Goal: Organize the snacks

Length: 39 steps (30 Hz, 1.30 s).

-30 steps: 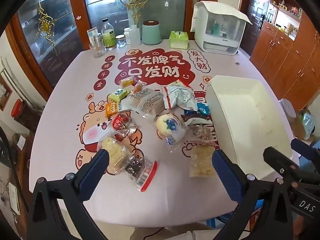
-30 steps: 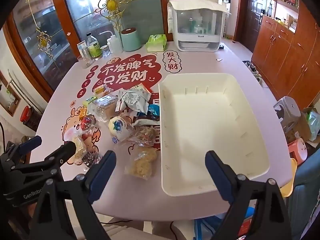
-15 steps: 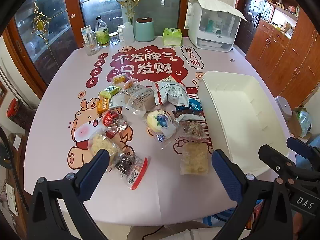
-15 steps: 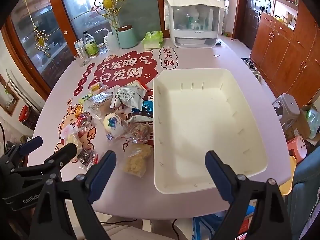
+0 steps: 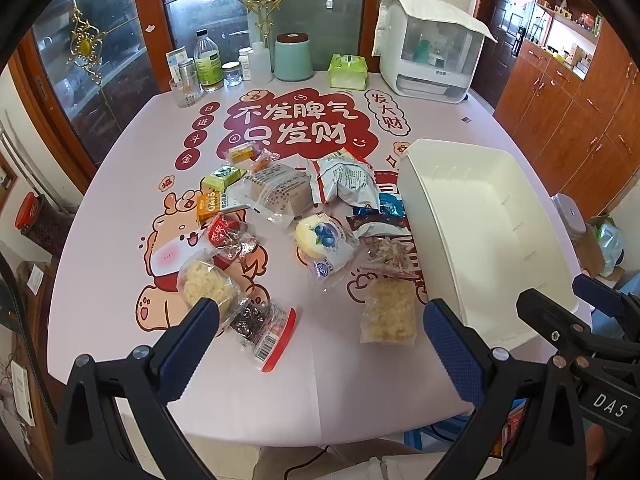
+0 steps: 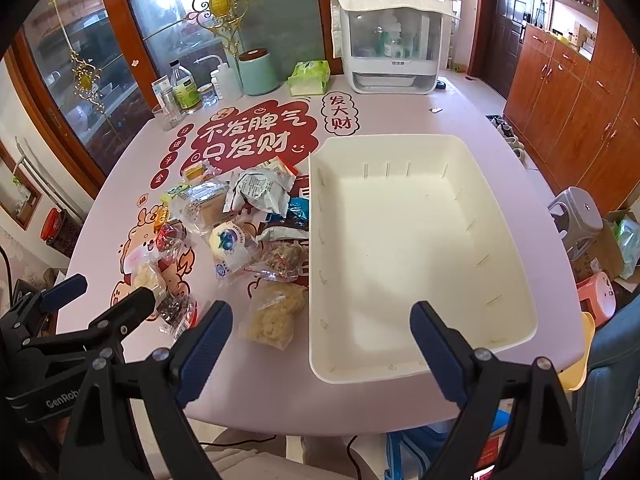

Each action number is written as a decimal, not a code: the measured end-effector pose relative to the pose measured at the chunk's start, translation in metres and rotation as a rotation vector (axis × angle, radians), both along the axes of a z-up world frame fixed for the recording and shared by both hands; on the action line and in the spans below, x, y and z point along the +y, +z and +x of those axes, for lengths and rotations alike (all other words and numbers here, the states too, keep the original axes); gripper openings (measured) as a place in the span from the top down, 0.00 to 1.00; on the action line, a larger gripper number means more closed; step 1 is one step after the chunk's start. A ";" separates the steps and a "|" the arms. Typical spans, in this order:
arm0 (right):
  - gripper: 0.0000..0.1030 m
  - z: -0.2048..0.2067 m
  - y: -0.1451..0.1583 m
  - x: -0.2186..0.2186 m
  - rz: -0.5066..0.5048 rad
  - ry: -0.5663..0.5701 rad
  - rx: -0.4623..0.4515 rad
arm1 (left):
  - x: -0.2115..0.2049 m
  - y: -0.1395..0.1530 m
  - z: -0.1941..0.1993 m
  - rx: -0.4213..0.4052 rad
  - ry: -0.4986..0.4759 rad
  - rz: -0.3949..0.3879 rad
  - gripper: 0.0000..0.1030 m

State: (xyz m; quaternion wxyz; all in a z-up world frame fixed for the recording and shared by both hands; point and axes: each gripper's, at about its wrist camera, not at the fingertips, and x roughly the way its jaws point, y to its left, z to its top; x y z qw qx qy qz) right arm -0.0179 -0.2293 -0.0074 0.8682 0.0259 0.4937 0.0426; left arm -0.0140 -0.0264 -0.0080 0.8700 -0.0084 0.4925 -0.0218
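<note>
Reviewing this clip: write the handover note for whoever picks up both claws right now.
Left claw: open, empty, above the table's near edge, facing the snack pile.
Right claw: open, empty, facing the near end of the white rectangular plastic bin.
The bin sits on the right side of the pink printed tablecloth with nothing in it.
All snacks lie loose to its left, among them the clear bag of pale crumbly pieces beside the bin and the round yellow blueberry bun.
Done: nothing binned. Left: every packet.
</note>
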 end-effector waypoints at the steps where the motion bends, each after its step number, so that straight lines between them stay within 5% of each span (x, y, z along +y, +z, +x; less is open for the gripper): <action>1: 0.11 0.000 0.000 0.000 0.000 0.000 0.000 | 0.000 0.000 0.001 0.000 -0.001 0.000 0.01; 39: 0.11 -0.004 0.001 0.014 0.002 0.018 -0.001 | 0.016 0.001 -0.005 0.005 0.020 0.008 0.01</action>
